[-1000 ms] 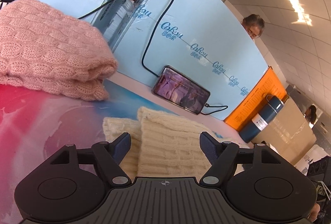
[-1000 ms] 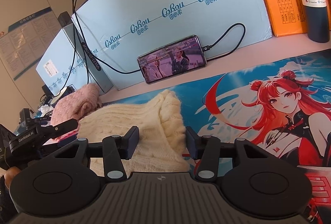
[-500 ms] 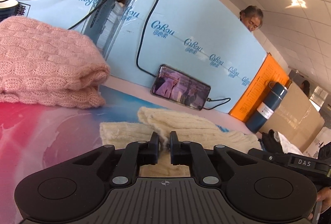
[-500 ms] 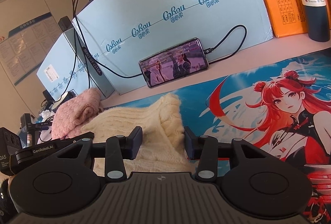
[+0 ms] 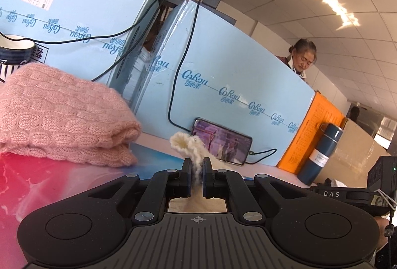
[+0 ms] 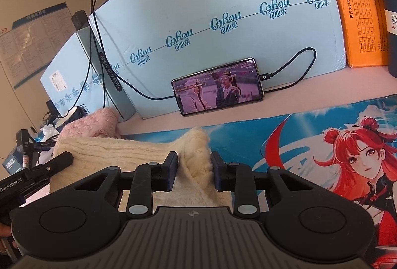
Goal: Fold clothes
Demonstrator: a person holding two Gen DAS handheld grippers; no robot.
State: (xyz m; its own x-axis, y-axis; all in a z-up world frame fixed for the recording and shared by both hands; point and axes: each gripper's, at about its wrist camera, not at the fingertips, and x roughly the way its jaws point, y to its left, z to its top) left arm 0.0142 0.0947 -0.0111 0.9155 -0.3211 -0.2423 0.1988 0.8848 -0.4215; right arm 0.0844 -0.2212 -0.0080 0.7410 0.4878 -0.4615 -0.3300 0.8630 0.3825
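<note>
A cream knit sweater [image 6: 111, 152] lies on the printed desk mat [image 6: 297, 135]. My left gripper [image 5: 197, 164] is shut on a pinch of the cream sweater [image 5: 184, 142], and a tuft sticks up past its fingertips. My right gripper [image 6: 194, 162] straddles a raised fold at the sweater's right end. Its jaws are closing with the fold between them, and the pads do not clearly squeeze it. The left gripper's finger [image 6: 59, 159] shows at the left of the right wrist view. A folded pink knit sweater [image 5: 62, 115] sits at the left.
Light blue boxes [image 6: 223, 20] wall off the back of the desk, with a phone [image 6: 218, 87] on a cable leaning against them. An orange box [image 5: 315, 135] and a dark blue bottle [image 5: 320, 152] stand at the right. A person [image 5: 302, 58] is behind the boxes.
The left gripper went from wide open to shut on the cream sweater and lifted the pinch a little. The right gripper's jaws narrowed around the fold and moved in on it.
</note>
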